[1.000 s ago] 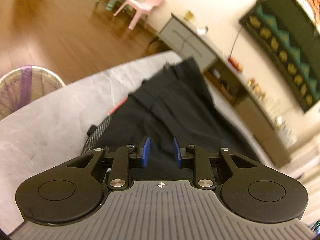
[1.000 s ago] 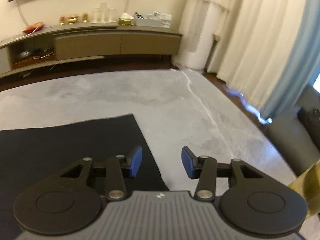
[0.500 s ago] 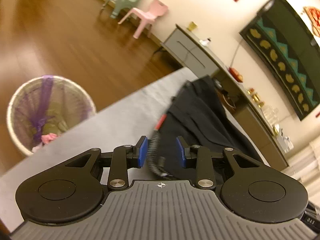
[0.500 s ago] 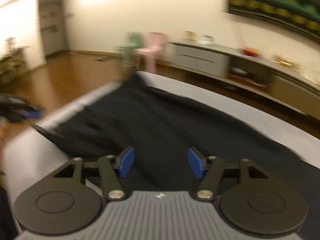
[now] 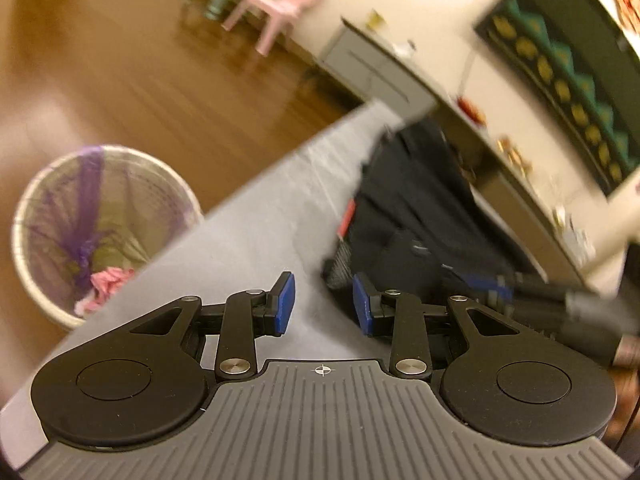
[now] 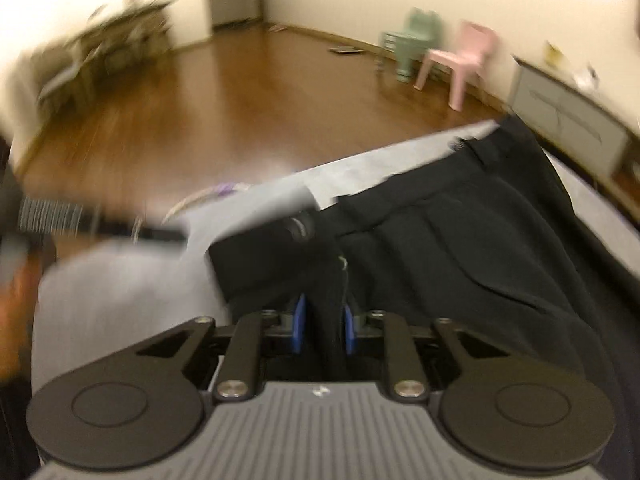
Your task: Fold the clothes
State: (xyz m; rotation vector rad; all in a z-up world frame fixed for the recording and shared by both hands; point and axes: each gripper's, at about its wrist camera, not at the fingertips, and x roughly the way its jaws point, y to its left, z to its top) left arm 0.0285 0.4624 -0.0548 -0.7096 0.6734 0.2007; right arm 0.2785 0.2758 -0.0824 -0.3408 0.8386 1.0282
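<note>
With the right gripper [image 6: 323, 326] pinched on a ridge of the black trousers [image 6: 460, 240] at lower centre, keep that bite firm while the left gripper [image 5: 322, 308], parted and empty over the grey table [image 5: 256, 240], closes on the nearby waistband corner [image 5: 340, 270].

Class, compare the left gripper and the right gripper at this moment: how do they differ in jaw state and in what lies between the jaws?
The left gripper has its jaws apart, while the right gripper has its jaws closed in.
Nothing sits between the left gripper's jaws, only grey table beyond; the right gripper pinches a fold of the black garment.
Both have blue pads and black linkages.
</note>
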